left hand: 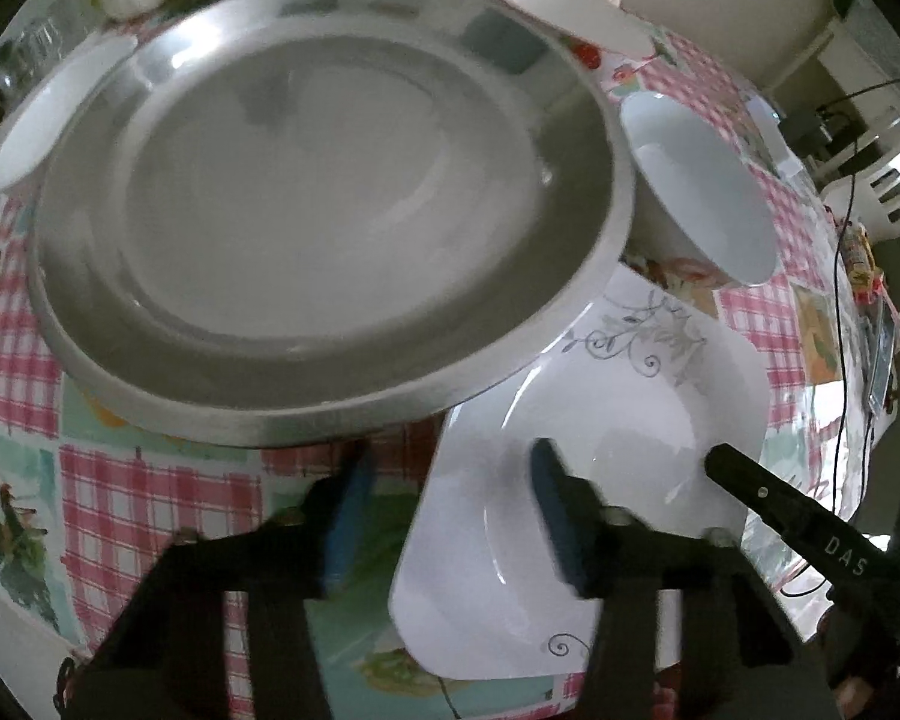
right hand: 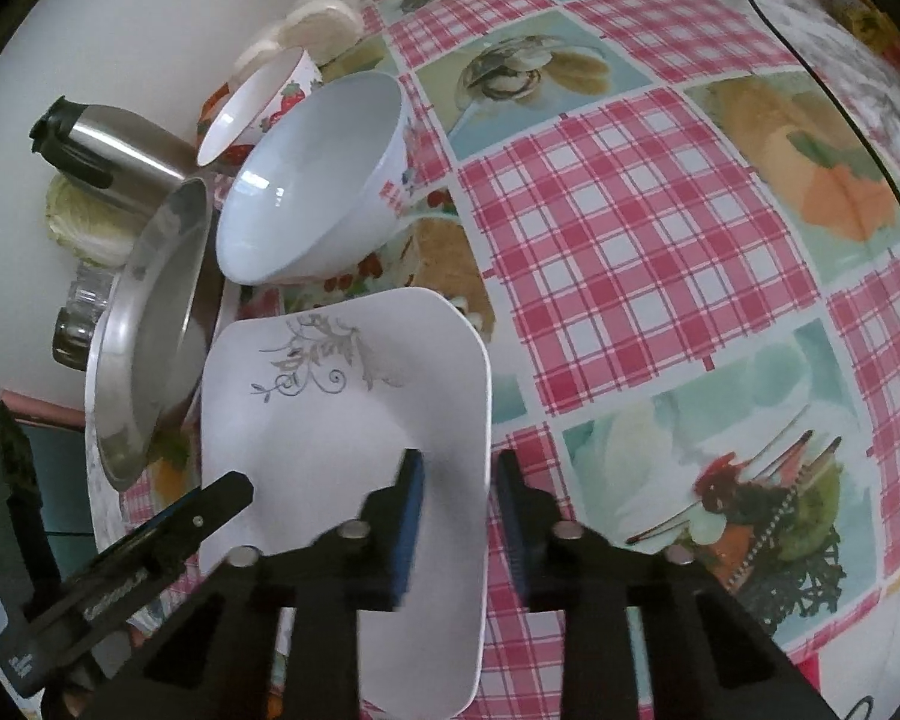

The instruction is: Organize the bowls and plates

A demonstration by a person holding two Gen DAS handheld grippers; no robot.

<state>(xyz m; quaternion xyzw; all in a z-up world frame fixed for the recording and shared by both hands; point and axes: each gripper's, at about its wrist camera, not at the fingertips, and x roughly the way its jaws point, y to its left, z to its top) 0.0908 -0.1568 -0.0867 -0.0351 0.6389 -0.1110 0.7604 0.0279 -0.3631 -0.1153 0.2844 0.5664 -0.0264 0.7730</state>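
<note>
A white square plate (left hand: pixel 618 420) (right hand: pixel 342 420) with a grey leaf pattern lies on the checked tablecloth, beside a large steel plate (left hand: pixel 330 210) (right hand: pixel 150 330). My left gripper (left hand: pixel 450 516) straddles the square plate's left edge. One pad is over the plate, the other over the cloth, with a gap to the rim, so it is open. My right gripper (right hand: pixel 459 516) is shut on the plate's right rim, one pad inside and one outside. A white bowl (left hand: pixel 702 192) (right hand: pixel 312 180) stands behind the plate.
A strawberry-print cup (right hand: pixel 258 108) sits behind the white bowl. A steel flask (right hand: pixel 114 150), a cabbage (right hand: pixel 78 222) and a glass jar (right hand: pixel 84 312) crowd the wall side. A black cable (right hand: pixel 840 90) runs across the far right of the cloth.
</note>
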